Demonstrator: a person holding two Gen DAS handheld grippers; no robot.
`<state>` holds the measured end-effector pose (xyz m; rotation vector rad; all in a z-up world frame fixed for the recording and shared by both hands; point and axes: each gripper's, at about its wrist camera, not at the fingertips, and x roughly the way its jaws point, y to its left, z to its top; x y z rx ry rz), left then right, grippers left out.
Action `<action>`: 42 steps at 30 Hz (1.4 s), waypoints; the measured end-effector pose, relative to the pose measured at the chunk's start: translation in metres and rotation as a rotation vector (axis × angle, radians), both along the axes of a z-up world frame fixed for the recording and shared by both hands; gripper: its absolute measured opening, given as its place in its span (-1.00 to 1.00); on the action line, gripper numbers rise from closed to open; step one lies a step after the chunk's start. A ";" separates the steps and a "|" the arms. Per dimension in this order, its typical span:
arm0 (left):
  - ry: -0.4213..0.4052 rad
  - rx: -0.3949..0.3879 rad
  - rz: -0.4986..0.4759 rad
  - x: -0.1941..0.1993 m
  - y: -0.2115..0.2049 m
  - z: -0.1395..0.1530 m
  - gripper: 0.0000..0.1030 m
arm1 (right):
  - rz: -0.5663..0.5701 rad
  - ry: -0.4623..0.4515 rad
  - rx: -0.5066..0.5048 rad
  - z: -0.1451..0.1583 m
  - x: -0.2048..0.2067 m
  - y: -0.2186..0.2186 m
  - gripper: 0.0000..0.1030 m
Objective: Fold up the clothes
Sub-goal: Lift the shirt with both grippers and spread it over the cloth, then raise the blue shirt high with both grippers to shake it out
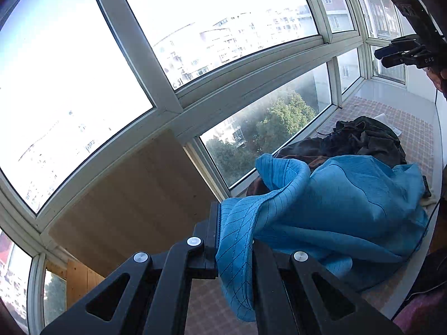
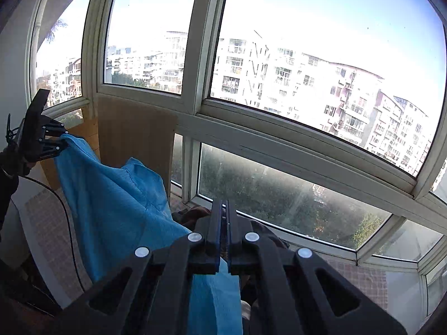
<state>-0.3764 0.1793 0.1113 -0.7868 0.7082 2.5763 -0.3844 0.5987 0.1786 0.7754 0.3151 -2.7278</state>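
The left gripper (image 1: 234, 240) is clamped tight on a corner of the bright blue grid-stitched fabric garment (image 1: 335, 203), which hangs lifted above a dark heap of clothes (image 1: 363, 136) near the window. The right gripper (image 2: 224, 223) has its jaws nearly together; blue cloth shows beneath them, but whether they pinch it is unclear.

Blue garment (image 1: 349, 209) — lower hem cut off below left gripper (image 1: 234, 229); dark clothes (image 1: 363, 139) beyond, partly covered.

Two wrist views, windows (image 1: 167, 106) ahead.
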 end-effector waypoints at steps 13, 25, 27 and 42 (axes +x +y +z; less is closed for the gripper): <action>-0.351 0.020 0.154 0.070 -0.050 -0.162 -1.00 | 0.228 -0.565 0.143 -0.302 -0.003 -0.116 0.46; -0.376 0.024 0.222 0.068 -0.060 -0.183 -1.00 | 0.323 -0.705 0.443 -0.393 0.000 -0.162 -0.91; -0.346 0.025 0.225 0.065 -0.061 -0.167 -1.00 | 0.338 -0.682 0.454 -0.378 0.004 -0.158 -0.93; 0.212 0.069 0.128 0.114 -0.125 0.129 -0.99 | -0.090 0.225 0.432 0.005 0.057 -0.183 -0.96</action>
